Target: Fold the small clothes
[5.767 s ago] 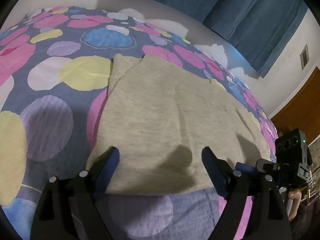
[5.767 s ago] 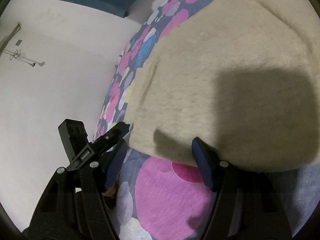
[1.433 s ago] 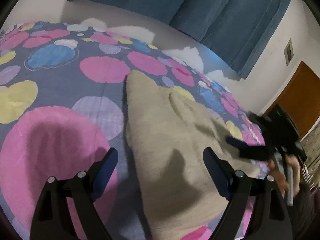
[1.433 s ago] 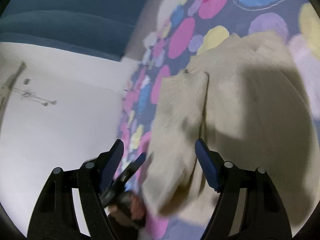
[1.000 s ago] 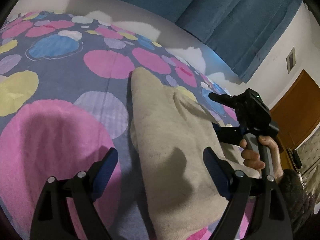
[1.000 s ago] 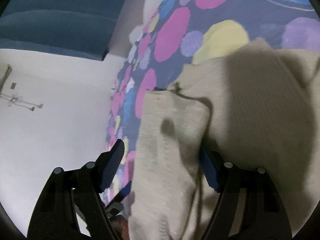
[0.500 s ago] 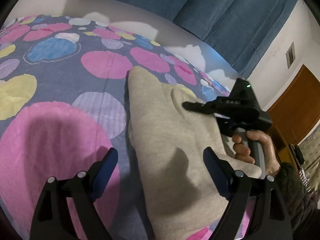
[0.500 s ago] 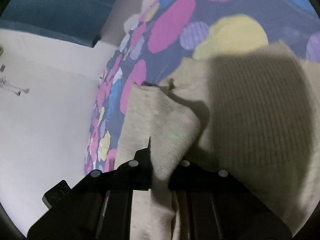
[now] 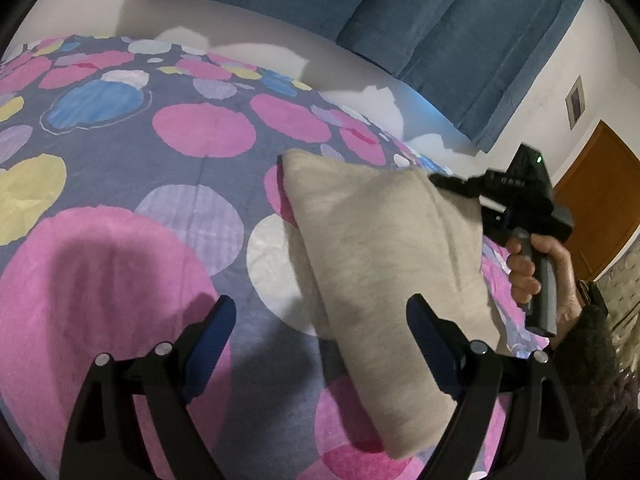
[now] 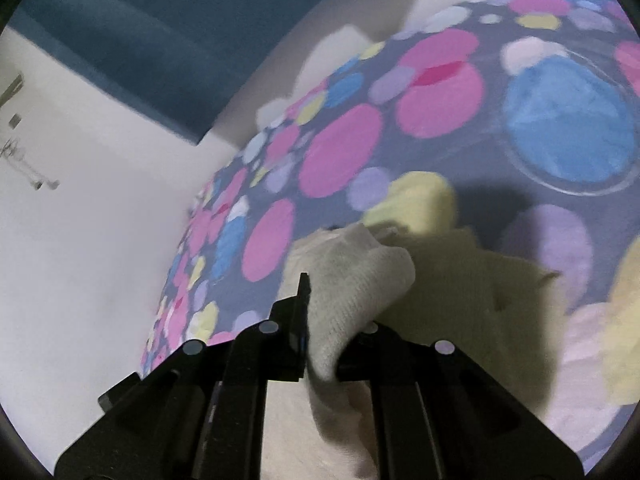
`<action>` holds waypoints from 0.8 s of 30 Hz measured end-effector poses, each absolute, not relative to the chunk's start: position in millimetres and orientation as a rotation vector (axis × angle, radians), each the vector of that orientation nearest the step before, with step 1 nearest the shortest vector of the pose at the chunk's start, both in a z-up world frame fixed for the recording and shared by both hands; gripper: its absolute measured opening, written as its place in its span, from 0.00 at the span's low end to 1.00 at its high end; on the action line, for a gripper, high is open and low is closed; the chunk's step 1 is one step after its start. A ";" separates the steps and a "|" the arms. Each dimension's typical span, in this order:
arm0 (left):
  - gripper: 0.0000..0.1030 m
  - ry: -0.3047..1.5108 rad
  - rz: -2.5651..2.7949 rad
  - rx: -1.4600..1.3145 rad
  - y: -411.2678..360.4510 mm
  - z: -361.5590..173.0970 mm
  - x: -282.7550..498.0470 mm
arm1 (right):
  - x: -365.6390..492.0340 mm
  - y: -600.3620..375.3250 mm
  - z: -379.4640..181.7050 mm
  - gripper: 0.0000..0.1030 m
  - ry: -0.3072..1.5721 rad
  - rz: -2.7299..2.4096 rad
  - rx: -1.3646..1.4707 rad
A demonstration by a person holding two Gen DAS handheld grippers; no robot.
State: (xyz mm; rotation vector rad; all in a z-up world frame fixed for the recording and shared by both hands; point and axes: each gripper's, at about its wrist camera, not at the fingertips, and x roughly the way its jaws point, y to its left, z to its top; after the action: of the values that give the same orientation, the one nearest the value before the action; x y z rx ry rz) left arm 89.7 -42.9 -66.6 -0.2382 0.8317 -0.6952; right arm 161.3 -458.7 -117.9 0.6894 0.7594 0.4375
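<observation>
Beige knit: the garment [image 9: 384, 264] is a soft, loosely woven piece, part lifted off the bed, its far corner raised and its lower part hanging down toward the bedspread [image 9: 120, 184]
Where it sits: on the right half of the bed in the left wrist view, a lifted panel standing up from the spotted cover, well clear of the blue curtain [image 9: 420, 20] behind
Right gripper [image 10: 320, 344]: jaws drawn together on a bunched corner of the knit, a fold of cloth bulging out above the tips
Left gripper [image 9: 320, 320]: jaws wide apart, holding nothing, hovering near the hanging edge of the garment with one finger in front of it
Slip risk: the pinch takes only a small wad at one corner; the weight of the hanging cloth could likely pull it out of the jaws
Skew risk: held by one corner alone, the panel may swing or twist, so the fold could land crooked or bunch up
Drag risk: the lower part on the bed could slide along the cover and undo any earlier neatness
Snag risk: the open left jaws sit close enough that they might catch the knit
</observation>
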 end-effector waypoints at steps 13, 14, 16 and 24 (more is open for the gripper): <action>0.83 0.830 -0.770 -0.161 -58.0 -67.4 80.1 | 161.1 -495.4 -180.2 0.10 0.841 0.400 0.917; 0.83 0.838 -0.769 -0.166 -57.6 -68.5 81.6 | 152.7 -498.4 -175.2 0.12 0.832 0.401 0.924; 0.83 0.853 -0.764 -0.183 -55.6 -70.6 84.0 | 131.7 -505.1 -166.3 0.24 0.809 0.409 0.944; 0.83 0.859 -0.753 -0.232 -49.8 -71.3 86.4 | 3.4 -522.0 -174.6 0.48 0.785 0.495 1.166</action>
State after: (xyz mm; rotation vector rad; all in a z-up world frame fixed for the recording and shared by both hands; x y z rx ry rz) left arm 86.4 -49.8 -71.3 -0.2315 0.8594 -0.7528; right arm 3.4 -522.0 -174.6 1.1664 0.7846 0.4950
